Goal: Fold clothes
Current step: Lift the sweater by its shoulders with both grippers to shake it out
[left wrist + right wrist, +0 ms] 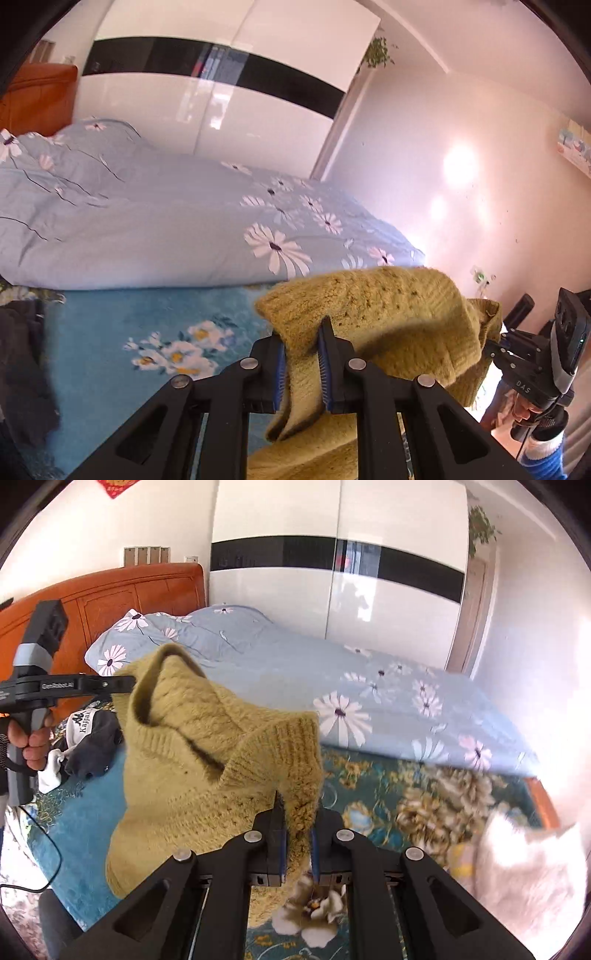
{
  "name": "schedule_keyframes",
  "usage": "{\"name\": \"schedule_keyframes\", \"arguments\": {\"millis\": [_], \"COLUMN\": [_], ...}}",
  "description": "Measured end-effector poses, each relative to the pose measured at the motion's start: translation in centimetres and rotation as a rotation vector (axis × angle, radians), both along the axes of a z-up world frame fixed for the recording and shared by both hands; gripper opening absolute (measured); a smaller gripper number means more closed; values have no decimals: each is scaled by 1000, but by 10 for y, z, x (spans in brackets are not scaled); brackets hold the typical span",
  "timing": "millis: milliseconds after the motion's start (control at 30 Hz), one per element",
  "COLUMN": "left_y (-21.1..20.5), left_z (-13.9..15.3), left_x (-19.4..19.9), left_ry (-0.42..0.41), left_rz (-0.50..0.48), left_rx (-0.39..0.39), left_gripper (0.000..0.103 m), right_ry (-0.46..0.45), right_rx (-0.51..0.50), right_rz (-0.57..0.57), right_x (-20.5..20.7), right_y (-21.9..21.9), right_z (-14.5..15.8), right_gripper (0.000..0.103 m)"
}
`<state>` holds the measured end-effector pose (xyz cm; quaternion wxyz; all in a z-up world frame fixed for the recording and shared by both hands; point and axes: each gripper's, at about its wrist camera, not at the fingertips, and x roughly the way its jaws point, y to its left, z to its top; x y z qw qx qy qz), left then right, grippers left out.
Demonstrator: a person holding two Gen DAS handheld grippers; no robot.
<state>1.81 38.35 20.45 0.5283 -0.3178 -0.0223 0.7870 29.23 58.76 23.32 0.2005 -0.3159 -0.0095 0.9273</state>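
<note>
An olive-yellow knit sweater [388, 310] hangs in the air above the bed, stretched between both grippers. My left gripper [302, 343] is shut on one edge of the sweater. It also shows in the right wrist view [131, 685], at the sweater's far left corner. My right gripper [297, 823] is shut on a ribbed edge of the sweater [207, 753]. It also shows in the left wrist view [493, 341], at the sweater's right end. The sweater's lower part droops below the jaws.
A blue floral bed sheet [110, 354] lies below. A pale blue daisy duvet [369, 686] covers the far side of the bed. Dark clothes [92, 746] lie by the orange headboard [110, 602]. A white fluffy garment [524, 871] lies at the right. A white wardrobe [332, 590] stands behind.
</note>
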Motion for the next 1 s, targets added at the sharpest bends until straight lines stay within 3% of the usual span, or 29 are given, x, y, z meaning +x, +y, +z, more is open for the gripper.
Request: {"name": "schedule_keyframes", "arguments": {"millis": [100,300,633,867,1000], "left_y": [-41,-91,-165,-195,-190], "left_z": [34,73,111,126,116], "left_x": [-3,9,90,127,115], "left_ry": [53,135,332,378,323], "left_rz": [59,120,148,153,159], "left_rx": [65,97,191,213,176], "left_gripper": [16,15,11,10,10], "right_ry": [30,117,198,239,196], "right_rx": [78,170,243,277,283], "right_rz": [4,-4,43,73,77], "right_x": [-11,-5,50,77,64], "right_y": [-22,-55,-97,-120,-118], "right_z": [34,82,116,140,135], "right_gripper": [10,9,9,9,9]}}
